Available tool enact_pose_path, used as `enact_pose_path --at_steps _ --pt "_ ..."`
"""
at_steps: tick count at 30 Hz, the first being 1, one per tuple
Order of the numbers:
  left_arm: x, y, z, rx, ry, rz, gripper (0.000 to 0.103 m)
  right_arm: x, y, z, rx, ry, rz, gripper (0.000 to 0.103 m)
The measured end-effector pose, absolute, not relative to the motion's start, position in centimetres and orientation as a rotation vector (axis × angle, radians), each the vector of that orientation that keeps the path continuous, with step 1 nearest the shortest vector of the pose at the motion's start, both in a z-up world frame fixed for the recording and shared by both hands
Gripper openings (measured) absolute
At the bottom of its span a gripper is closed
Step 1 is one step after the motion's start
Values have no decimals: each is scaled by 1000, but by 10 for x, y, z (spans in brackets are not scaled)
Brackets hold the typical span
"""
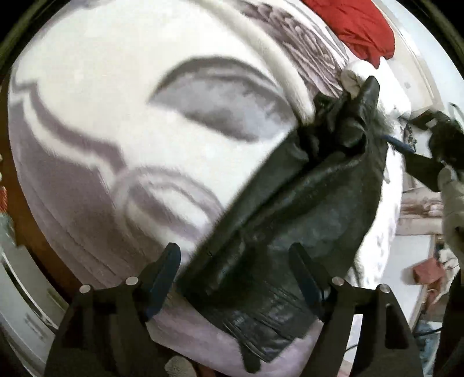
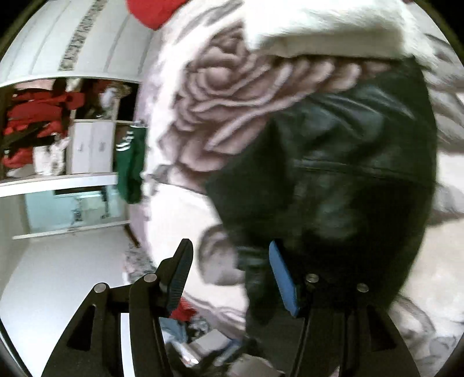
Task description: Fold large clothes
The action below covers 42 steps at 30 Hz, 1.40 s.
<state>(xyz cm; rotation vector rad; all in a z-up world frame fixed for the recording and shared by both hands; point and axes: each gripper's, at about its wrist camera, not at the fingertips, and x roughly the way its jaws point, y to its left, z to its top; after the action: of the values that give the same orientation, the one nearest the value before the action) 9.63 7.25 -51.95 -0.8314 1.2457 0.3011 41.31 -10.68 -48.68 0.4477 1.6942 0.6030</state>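
A black leather jacket (image 1: 293, 208) lies on a white and grey patterned blanket (image 1: 101, 121) on a bed. My left gripper (image 1: 236, 258) is open above the jacket's lower edge, which lies between its fingers. The right gripper (image 1: 406, 150) shows at the far right of the left wrist view, beside the jacket's far edge. In the right wrist view the jacket (image 2: 342, 162) fills the right half. My right gripper (image 2: 229, 255) is open, with the jacket's edge against its blue right pad (image 2: 282, 278). Both views are blurred.
A red garment (image 1: 356, 26) lies at the bed's far end. An open wardrobe (image 2: 58, 127) with red clothes and a hanging green garment (image 2: 130, 168) stands beyond the bed. White floor (image 2: 58, 275) and a clothes pile (image 2: 188, 319) lie below.
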Motion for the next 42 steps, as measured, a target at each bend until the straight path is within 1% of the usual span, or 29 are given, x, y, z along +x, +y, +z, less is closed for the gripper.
enact_pose_path --at_steps 1,2,5,7,10,11,12,13,14,15,18,19,20,21,22,24,28,30,31,32,34,35,36,37,38,39,40,41,42 --pt "101 75 -521 -808 1246 310 76 410 -99 -503 415 1731 585 24" --pt "107 78 -522 -786 1251 317 76 405 -86 -524 377 1774 581 13" --pt "126 78 -524 -734 1258 334 76 397 -46 -572 242 1787 552 11" --pt "140 73 -521 -706 1252 336 76 400 -37 -592 241 1799 540 9" --pt "169 65 -511 -681 1230 333 76 407 -50 -581 327 1841 589 9" --pt "179 63 -506 -686 1214 329 76 408 -61 -569 356 1845 625 13" --pt "191 60 -502 -692 1196 323 76 408 -72 -559 374 1841 648 13" --pt "205 57 -499 -695 1180 321 76 409 -92 -541 390 1821 669 20" --pt "218 57 -501 -695 1175 323 76 411 -108 -529 389 1800 670 35" --pt "234 57 -504 -693 1178 337 76 413 -131 -514 393 1766 667 39" --pt "276 65 -526 -686 1218 388 76 421 -185 -490 379 1708 617 41" --pt "286 68 -537 -678 1238 408 81 424 -200 -486 360 1695 585 41" --pt "293 71 -549 -670 1262 416 92 427 -219 -484 330 1684 545 41" --pt "300 77 -569 -657 1304 433 100 427 -228 -485 312 1683 528 41" --pt "300 81 -579 -674 1309 429 103 432 -234 -488 297 1688 507 41" --pt "296 91 -592 -739 1287 385 103 440 -251 -500 287 1713 472 41" --pt "282 92 -572 -742 1260 364 103 450 -245 -524 260 1721 499 42" --pt "270 92 -561 -775 1238 373 103 458 -241 -542 279 1711 554 56" --pt "265 90 -557 -783 1233 381 103 466 -235 -560 314 1717 571 69" --pt "259 90 -552 -791 1224 390 103 471 -234 -575 343 1726 576 75" --pt "250 87 -543 -790 1204 409 103 483 -234 -621 459 1793 582 81" --pt "246 84 -539 -785 1199 414 103 488 -234 -634 531 1814 582 85" --pt "244 81 -536 -772 1201 422 103 490 -239 -641 619 1816 564 85" --pt "244 76 -534 -759 1201 430 103 492 -242 -639 683 1781 573 83" --pt "245 72 -532 -744 1200 440 103 492 -243 -636 735 1756 603 66" --pt "241 69 -530 -728 1201 452 103 490 -244 -630 747 1740 625 58" --pt "239 61 -526 -716 1201 459 103 488 -247 -626 754 1731 640 41" --pt "238 59 -524 -702 1201 467 103 483 -255 -618 796 1711 647 27" --pt "235 55 -522 -687 1204 476 103 479 -264 -611 831 1699 628 22"
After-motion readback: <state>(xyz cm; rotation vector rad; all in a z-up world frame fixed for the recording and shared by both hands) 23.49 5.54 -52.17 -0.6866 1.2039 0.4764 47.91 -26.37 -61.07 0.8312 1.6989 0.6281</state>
